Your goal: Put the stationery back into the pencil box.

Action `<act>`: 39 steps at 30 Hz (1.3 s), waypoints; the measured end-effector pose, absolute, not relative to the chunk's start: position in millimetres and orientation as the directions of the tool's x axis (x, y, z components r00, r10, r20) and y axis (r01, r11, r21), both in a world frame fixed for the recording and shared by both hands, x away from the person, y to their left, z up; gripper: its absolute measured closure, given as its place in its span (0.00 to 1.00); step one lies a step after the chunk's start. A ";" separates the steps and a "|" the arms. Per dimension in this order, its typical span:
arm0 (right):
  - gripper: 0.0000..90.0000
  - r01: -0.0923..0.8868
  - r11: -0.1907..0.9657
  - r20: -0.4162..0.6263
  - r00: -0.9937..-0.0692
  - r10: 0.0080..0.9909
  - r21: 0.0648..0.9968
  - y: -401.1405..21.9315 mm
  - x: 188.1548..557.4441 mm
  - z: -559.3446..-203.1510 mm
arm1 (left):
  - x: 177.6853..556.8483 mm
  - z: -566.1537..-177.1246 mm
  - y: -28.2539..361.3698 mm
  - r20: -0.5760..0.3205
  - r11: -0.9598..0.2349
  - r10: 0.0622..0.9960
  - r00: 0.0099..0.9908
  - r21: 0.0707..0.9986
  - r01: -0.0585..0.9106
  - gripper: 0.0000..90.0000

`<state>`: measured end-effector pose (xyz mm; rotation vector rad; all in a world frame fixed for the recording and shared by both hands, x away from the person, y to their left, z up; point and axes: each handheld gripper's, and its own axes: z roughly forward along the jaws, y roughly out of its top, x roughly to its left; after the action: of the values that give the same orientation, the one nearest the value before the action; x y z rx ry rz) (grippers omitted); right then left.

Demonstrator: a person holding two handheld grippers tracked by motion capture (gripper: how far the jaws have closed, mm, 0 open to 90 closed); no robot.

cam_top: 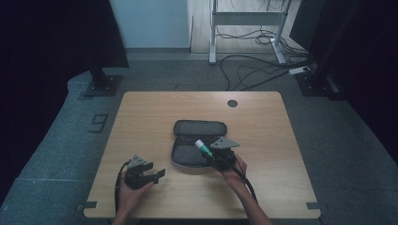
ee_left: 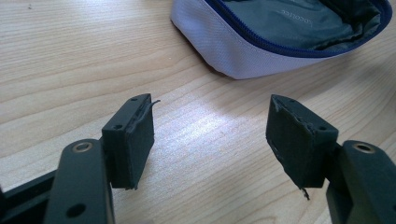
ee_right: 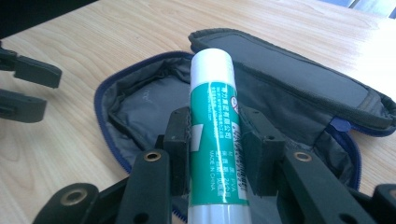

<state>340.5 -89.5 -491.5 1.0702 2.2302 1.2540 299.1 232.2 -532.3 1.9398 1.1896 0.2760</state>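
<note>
wooden counter [cam_top: 141, 112] carries an unzipped grey pouch [ee_right: 140, 107]; the right gripper [ee_right: 212, 140] clamps a green-and-white glue stick [ee_right: 212, 116] above it, while left gripper [ee_left: 210, 135] fingers gape, empty.

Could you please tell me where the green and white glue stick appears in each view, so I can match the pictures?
High view: the glue stick is just right of centre, held by the right gripper over the open pencil case.
Left gripper view: the stick is not in it.
Right gripper view: the stick stands at bottom centre, clamped between the jaws.
Shared landmark: the pencil case.
</note>
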 end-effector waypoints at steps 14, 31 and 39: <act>0.72 0.458 0.340 0.042 -0.643 0.765 0.821 -78.1 360.9 -500.6 | 298.8 -533.2 231.4 -0.221 -0.216 0.819 0.530 0.736 0.641 0.36; 0.72 0.501 0.393 0.016 -0.632 0.775 0.771 -69.4 374.1 -519.4 | 299.0 -534.2 231.8 -0.223 -0.213 0.820 0.527 0.735 0.643 0.36; 0.72 0.512 0.419 -0.007 -0.628 0.778 0.750 -68.1 375.3 -524.0 | 298.9 -534.6 231.9 -0.222 -0.214 0.820 0.527 0.735 0.643 0.36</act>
<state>375.3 -68.1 -524.0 1.1075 2.3251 1.0445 298.9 231.9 -534.6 1.9426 1.1944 0.2719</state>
